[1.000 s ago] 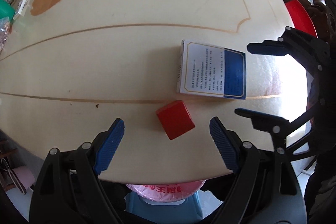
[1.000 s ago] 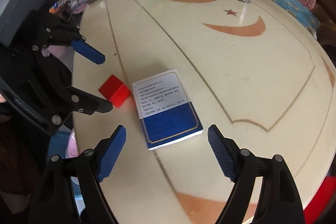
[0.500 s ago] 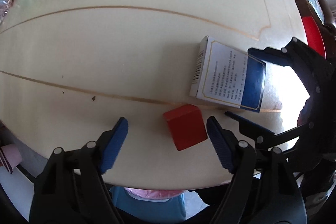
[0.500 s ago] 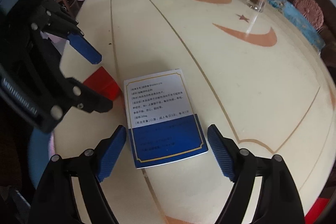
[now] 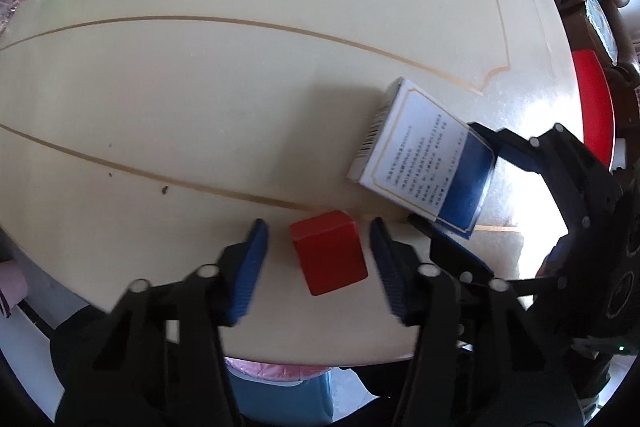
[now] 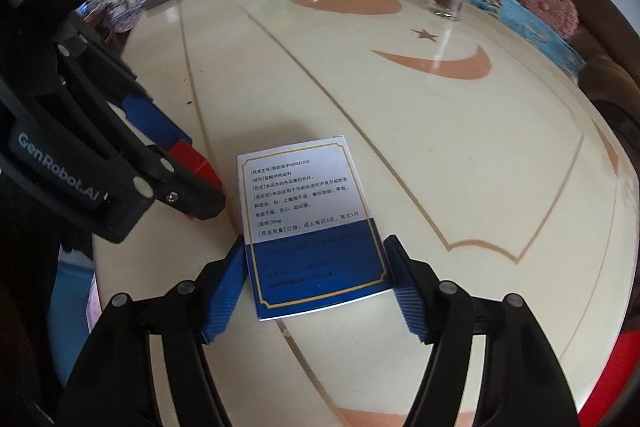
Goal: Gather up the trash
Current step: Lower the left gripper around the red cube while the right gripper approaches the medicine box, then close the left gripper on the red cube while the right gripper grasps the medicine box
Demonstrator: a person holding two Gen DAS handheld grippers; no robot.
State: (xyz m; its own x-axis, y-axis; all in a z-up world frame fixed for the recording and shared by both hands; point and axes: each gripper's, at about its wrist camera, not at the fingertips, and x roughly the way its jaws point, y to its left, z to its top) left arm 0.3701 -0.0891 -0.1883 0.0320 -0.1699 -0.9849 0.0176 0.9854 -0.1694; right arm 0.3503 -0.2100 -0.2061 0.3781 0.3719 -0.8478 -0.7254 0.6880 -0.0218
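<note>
Two grabs underway: left gripper (image 5: pixel 318 257) straddling red cube (image 5: pixel 329 257), pads short of contact; right gripper (image 6: pixel 316 285) pinching medicine box (image 6: pixel 310 223) for lifting.

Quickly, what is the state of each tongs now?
Left tongs: open, around the red cube, not touching.
Right tongs: closing on the white and blue medicine box; contact unclear.

Right gripper (image 6: pixel 316 283) straddling a flat white-and-blue cardboard medicine box (image 6: pixel 310 223)

Its blue ribbed pads (image 6: pixel 226 291) sit at the box's blue end on the cream table (image 6: pixel 440 155); left of it, the left gripper (image 6: pixel 172 167) brackets a small red cube (image 6: pixel 192 163).
</note>
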